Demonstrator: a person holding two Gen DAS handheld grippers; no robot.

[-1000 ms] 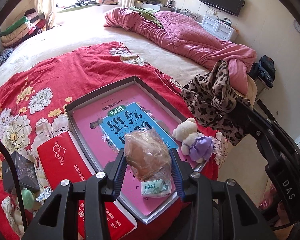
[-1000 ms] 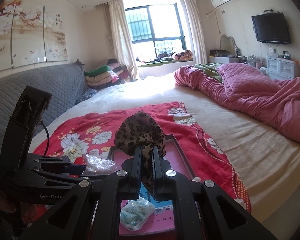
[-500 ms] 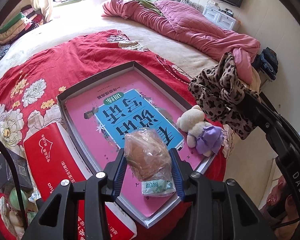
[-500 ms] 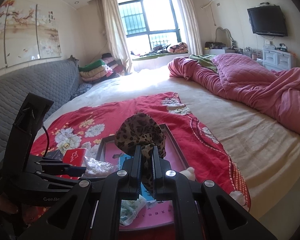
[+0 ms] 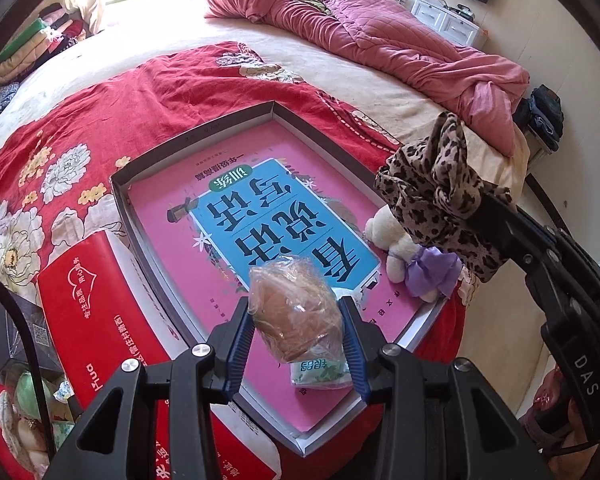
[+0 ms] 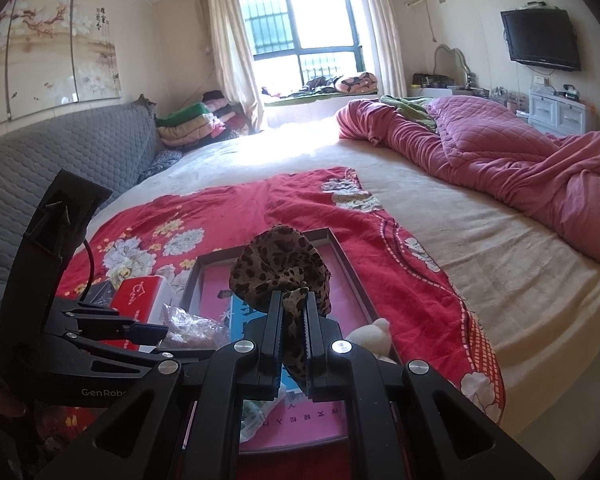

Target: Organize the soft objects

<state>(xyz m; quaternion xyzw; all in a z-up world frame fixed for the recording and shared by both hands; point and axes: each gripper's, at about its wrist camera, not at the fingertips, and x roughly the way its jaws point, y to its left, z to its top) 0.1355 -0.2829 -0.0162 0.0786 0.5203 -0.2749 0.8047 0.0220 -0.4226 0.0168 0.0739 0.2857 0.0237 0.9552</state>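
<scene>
My left gripper (image 5: 296,312) is shut on a clear plastic bag with a brown soft thing inside (image 5: 296,312), held above the near end of a shallow grey tray (image 5: 188,148) lined with a pink and blue book. My right gripper (image 6: 292,304) is shut on a leopard-print cloth (image 6: 280,268); in the left wrist view the cloth (image 5: 432,184) hangs over the tray's right edge. A white plush toy with a purple bow (image 5: 404,248) and a small green-white packet (image 5: 320,372) lie in the tray. The bag (image 6: 188,326) also shows in the right wrist view.
The tray lies on a red flowered blanket (image 5: 80,120) on a bed. A red tissue pack (image 5: 88,308) and a dark box (image 5: 12,340) lie left of the tray. A pink quilt (image 5: 380,36) is bunched at the far right. The bed's edge is close on the right.
Both grippers, still holding the bag and the cloth, have moved forward and lower over the tray. The tray's contents have not moved.
</scene>
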